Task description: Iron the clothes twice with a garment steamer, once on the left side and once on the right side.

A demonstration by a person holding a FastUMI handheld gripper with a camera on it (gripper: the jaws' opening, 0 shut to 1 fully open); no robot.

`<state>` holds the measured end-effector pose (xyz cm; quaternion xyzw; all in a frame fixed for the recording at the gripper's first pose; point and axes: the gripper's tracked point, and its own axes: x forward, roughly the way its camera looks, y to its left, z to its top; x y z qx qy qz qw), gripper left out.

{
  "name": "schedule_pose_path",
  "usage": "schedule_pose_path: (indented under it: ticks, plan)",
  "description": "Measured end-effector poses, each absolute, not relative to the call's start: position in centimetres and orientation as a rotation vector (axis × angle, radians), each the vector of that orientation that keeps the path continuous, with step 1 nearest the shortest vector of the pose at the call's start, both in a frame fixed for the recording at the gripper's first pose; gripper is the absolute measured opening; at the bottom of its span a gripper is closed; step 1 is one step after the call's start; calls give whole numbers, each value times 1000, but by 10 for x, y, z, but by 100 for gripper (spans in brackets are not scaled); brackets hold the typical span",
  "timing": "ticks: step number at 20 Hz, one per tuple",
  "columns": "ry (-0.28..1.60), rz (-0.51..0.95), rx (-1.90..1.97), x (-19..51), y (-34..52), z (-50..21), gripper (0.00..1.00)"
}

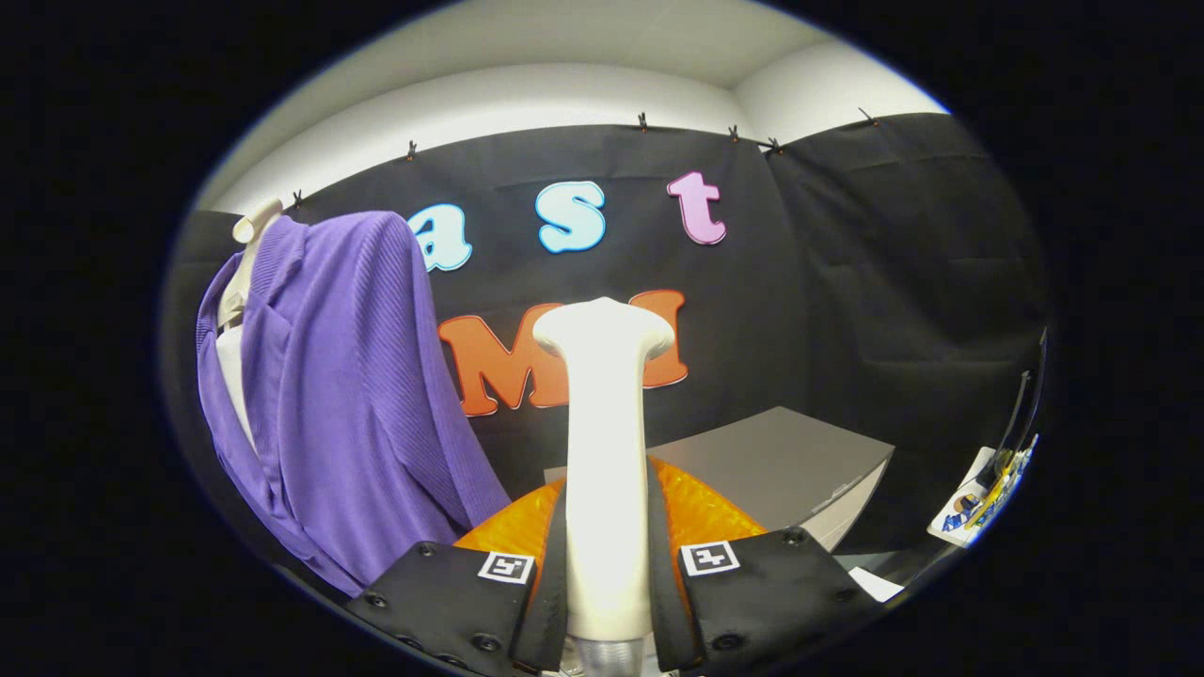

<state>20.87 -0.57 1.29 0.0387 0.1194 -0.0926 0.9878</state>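
Gripper (607,564) clamps steamer (604,451) — upright, head forward.

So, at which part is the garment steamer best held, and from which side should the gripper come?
By its straight handle, below the wide head. The garment steamer stands upright between the fingers of the gripper, which close on the handle from both sides. The handle looks narrow and even, while the head flares out, so a grip there would probably be less secure.
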Motion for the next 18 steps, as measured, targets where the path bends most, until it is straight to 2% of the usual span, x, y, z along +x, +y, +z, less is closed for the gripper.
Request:
schedule_pose_path:
  ticks: [9,18]
  plan:
    - [60,-181,57,138,59,53,43]
    - [-9,-101,42,99,128,44,43]
